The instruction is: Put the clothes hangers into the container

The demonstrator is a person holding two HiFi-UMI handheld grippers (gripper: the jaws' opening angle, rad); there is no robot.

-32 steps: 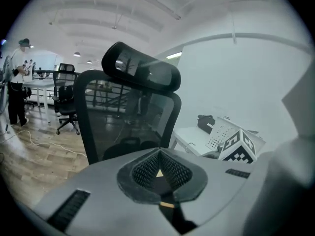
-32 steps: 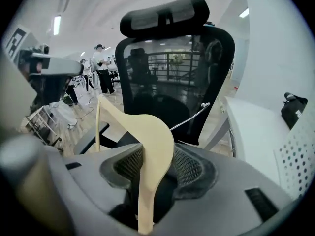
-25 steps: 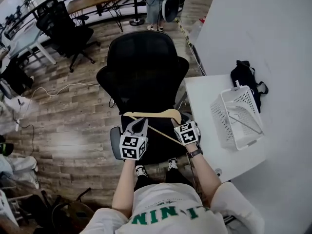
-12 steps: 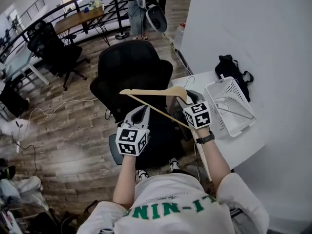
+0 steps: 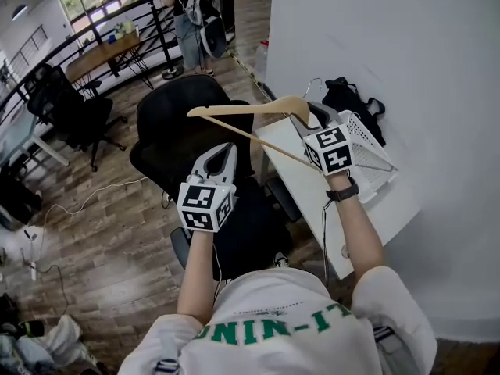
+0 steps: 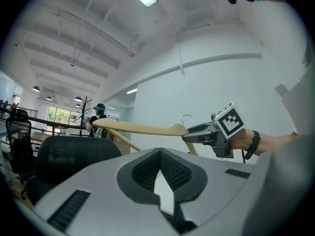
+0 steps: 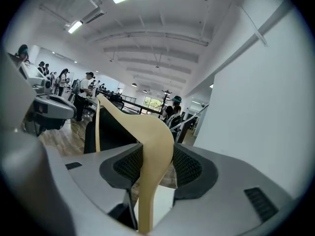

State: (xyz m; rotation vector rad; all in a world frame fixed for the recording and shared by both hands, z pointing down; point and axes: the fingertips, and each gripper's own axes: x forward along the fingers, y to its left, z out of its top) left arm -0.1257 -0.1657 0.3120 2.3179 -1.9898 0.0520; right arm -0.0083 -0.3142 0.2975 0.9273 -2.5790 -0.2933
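Between the right gripper (image 5: 303, 120) fingers: neck of the wooden hanger (image 5: 242, 110), pads closed on it from both sides just below the hook, grip looks firm in the right gripper view. Long arm of the hanger projects well out past the fingertips to the left, above the black chair (image 5: 176, 127); lower bar runs back diagonally under the fingers. Left gripper (image 5: 225, 151): fingers pressed together on nothing, held low and apart from the hanger. White container (image 5: 373, 153) sits on the table (image 5: 308, 201), behind and to the right of the right fingers, beside a black bag (image 5: 350, 98); its inside is mostly hidden by the gripper. Step judged: carry and drop-in, not yet over the opening. To do it well: swing the wrist right so the long arm comes round over the basket, line the hanger with the basket's longer side, and tip it so one end enters first. Keep the free end off the wall and the hook off the bag straps and the perforated rim. Open the fingers only once the hanger rests inside; single off-centre grip, so expect the far end to droop.
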